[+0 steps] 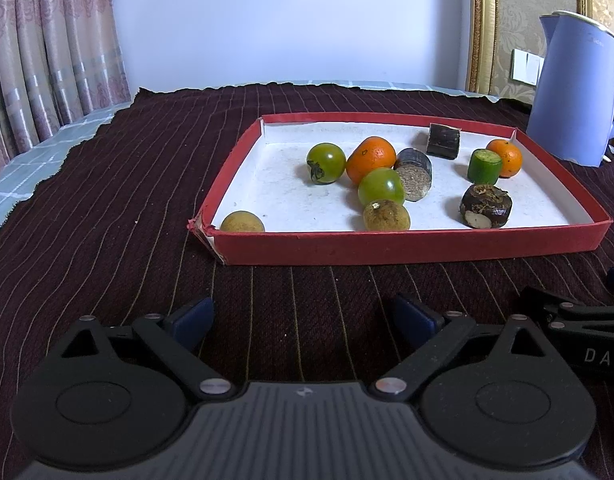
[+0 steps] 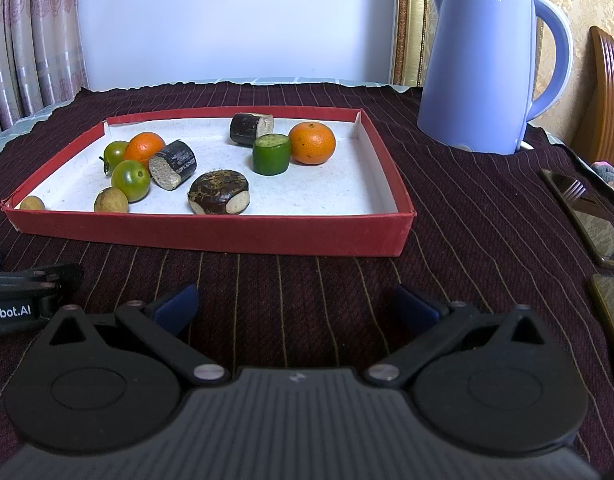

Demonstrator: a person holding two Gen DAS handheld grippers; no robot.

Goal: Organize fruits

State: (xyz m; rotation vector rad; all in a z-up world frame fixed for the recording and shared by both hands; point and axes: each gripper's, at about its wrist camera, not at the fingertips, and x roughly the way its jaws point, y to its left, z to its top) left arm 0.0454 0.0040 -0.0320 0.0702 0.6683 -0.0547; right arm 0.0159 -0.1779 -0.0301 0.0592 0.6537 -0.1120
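Note:
A red box lid with a white inside (image 1: 407,246) (image 2: 211,236) lies on the dark striped cloth. In it are two oranges (image 1: 371,158) (image 2: 311,142), two green tomatoes (image 1: 381,187) (image 2: 130,180), two tan longans (image 1: 386,215) (image 2: 111,201), a green cut piece (image 1: 484,166) (image 2: 271,154), dark sugarcane pieces (image 1: 415,174) (image 2: 173,165) and a water chestnut (image 1: 485,205) (image 2: 219,192). My left gripper (image 1: 303,318) is open and empty, in front of the box. My right gripper (image 2: 297,306) is open and empty, also in front of the box.
A blue electric kettle (image 2: 483,68) (image 1: 575,88) stands right of the box. A phone-like slab with a fork reflection (image 2: 583,208) lies at the right edge. Curtains (image 1: 47,48) hang at the left. The other gripper shows at each view's side (image 1: 583,336) (image 2: 19,296).

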